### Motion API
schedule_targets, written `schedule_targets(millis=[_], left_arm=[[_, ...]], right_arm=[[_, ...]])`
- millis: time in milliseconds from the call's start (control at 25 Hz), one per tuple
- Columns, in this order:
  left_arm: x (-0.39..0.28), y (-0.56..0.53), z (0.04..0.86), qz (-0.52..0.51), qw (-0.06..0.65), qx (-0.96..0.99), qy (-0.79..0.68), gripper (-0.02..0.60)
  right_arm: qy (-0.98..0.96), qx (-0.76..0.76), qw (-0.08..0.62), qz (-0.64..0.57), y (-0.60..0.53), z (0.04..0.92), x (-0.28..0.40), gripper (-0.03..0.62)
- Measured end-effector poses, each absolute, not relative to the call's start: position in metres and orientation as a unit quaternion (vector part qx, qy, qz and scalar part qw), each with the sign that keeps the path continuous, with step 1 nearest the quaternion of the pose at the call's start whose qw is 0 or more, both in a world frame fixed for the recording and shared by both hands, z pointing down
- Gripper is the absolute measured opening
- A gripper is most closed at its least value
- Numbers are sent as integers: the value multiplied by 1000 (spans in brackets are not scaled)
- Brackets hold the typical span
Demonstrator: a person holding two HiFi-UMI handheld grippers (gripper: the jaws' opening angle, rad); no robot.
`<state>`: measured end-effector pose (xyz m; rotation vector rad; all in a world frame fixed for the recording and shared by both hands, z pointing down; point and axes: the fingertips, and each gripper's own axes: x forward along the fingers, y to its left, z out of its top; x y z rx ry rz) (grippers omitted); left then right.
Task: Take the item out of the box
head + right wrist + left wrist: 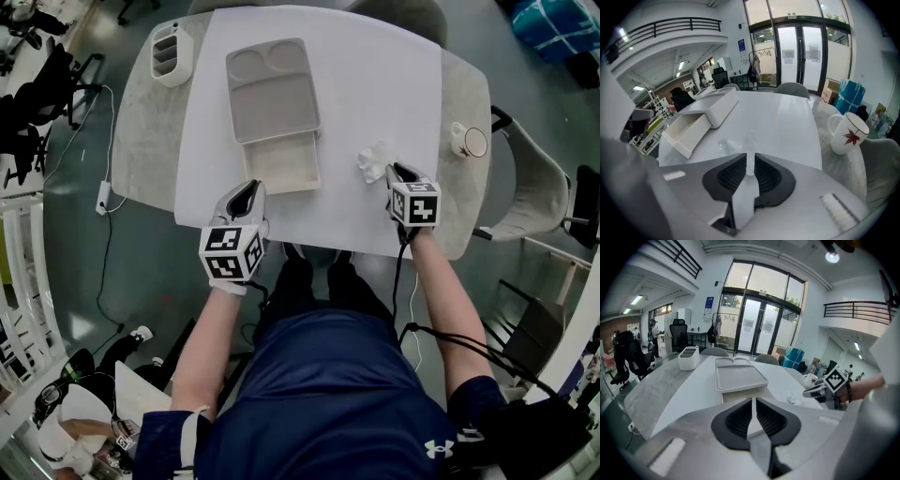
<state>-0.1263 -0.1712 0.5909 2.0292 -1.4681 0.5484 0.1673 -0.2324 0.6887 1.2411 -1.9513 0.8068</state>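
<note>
A flat grey box (272,89) is set on a white mat (394,84) that covers the middle of the table (141,141). Two round hollows at the far end of its top and one large rectangular hollow nearer are seen, all bare. A drawer (281,166) is pulled out from the near end of the box, and only its pale floor is shown.

The item, a small crumpled clear wrapper (375,161), is found outside the box, lying on the mat to the right of the drawer. It lies just beyond the tips of the right gripper (398,172), whose jaws are brought nearly together with nothing between them.

The left gripper (248,192) is held at the near edge of the mat, just near of the drawer, its jaws likewise closed on nothing.

A white compartmented organiser (171,52) is placed at the far left corner; its contents cannot be made out. A white mug (469,141) is set on the right edge.
</note>
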Motion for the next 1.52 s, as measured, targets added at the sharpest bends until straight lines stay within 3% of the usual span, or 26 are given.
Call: schedule_targets(millis=[200, 480, 920, 1520], left_arm=[[-131, -172, 574, 195, 269, 761, -558, 32], [-147, -181, 524, 150, 232, 763, -584, 32], [-158, -190, 437, 93, 170, 774, -603, 32], [-150, -203, 313, 35, 67, 790, -609, 32]], right_arm=[[-757, 496, 307, 295, -241, 657, 170, 49], [-807, 510, 195, 226, -261, 547, 143, 34], [-860, 468, 121, 164, -264, 437, 85, 21], [-884, 467, 13, 36, -253, 297, 58, 11]])
